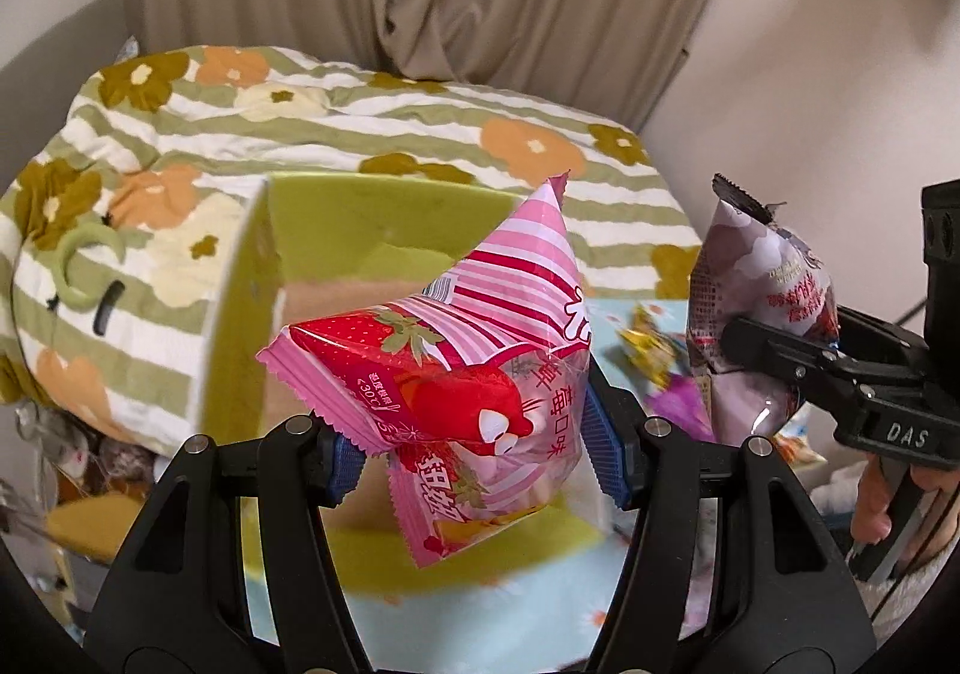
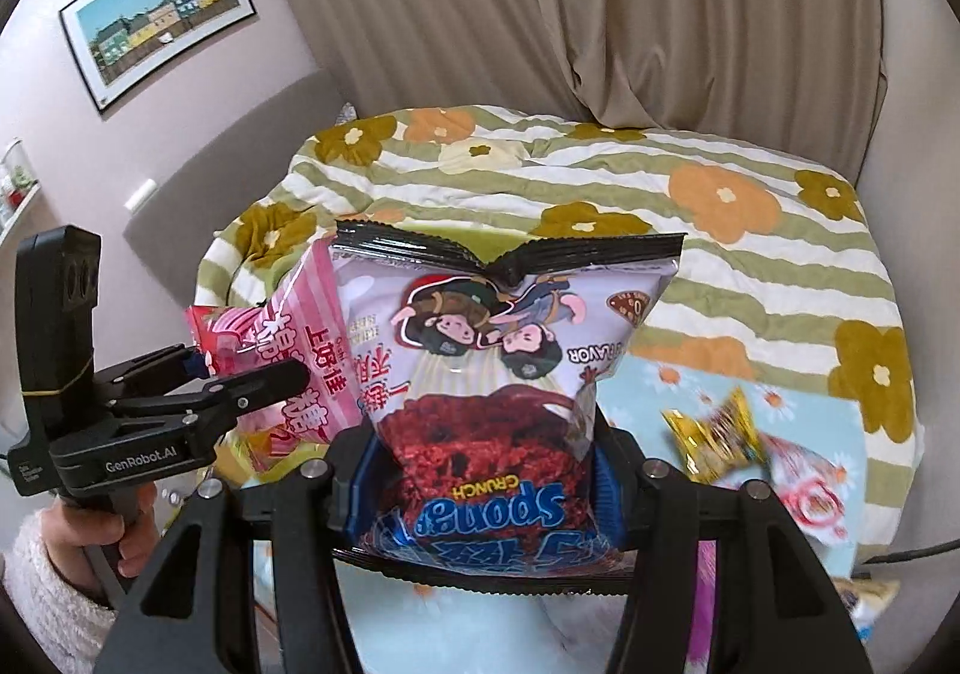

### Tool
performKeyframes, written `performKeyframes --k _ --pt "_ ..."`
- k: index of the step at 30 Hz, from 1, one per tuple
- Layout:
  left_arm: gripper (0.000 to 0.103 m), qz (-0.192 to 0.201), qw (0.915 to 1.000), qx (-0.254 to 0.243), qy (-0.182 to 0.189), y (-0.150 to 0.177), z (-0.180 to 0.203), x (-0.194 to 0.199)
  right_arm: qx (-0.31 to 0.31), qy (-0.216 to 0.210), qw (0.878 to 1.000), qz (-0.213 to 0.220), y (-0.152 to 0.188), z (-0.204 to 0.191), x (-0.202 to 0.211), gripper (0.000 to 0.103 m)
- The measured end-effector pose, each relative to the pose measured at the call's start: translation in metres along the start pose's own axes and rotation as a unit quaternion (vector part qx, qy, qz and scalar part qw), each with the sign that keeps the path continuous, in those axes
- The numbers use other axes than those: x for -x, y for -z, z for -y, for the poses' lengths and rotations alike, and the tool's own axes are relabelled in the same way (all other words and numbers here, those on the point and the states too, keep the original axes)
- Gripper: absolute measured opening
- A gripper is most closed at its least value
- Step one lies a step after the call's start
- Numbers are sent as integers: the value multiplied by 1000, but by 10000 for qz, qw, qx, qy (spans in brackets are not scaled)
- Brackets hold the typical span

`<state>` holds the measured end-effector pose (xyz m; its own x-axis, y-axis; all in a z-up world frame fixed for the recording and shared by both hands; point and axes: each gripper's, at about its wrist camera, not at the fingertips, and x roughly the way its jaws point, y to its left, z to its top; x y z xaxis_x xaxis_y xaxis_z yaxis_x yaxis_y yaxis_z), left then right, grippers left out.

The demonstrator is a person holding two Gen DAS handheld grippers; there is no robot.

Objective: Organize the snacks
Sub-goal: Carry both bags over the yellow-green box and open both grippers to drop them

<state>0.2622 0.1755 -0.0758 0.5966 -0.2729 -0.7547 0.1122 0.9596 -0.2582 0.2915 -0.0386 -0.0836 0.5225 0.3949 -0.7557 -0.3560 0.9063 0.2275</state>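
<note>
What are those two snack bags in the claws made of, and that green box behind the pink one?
Pink strawberry packet: thin glossy plastic film, judging by glare, creases and a clear patch. Sponge Crunch bag: similar shiny printed film, with crimped black seals; possibly foil-lined. Green box: looks like matte cardboard, with a brown inner floor, though blur leaves it uncertain.

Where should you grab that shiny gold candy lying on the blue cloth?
Grab the gold candy across its fat middle, coming straight down from above. It lies flat on the blue cloth with flared twisted ends, and thin ends slip out more easily. Both tools are busy now: the left tool holds the pink bag, the right tool holds the purple bag.
</note>
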Motion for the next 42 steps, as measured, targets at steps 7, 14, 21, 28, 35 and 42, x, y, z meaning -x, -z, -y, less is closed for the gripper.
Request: performKeyframes --k 7,14,21,28,35,42 --pt "57 -374 9992 -95 -91 -44 -58 -54 -241 301 9990 -222 -40 -22 -62 52" --pt "57 -774 9961 -354 -252 -63 -87 -112 -425 586 9965 -428 -56 -27 -110 52" --pt "101 -864 9943 -285 -558 -58 -99 -132 -380 674 9949 -651 -57 -29 -134 52" --pt "101 -758 9949 -134 -652 -40 -103 -108 -235 621 9948 -775 -54 -30 -140 52" --pt "101 -756 9946 77 -708 -23 -103 -97 100 601 9947 -829 -67 -39 -155 52" --pt "101 -764 9938 116 -799 -21 -107 -98 -120 400 9949 -915 -70 -31 -181 63"
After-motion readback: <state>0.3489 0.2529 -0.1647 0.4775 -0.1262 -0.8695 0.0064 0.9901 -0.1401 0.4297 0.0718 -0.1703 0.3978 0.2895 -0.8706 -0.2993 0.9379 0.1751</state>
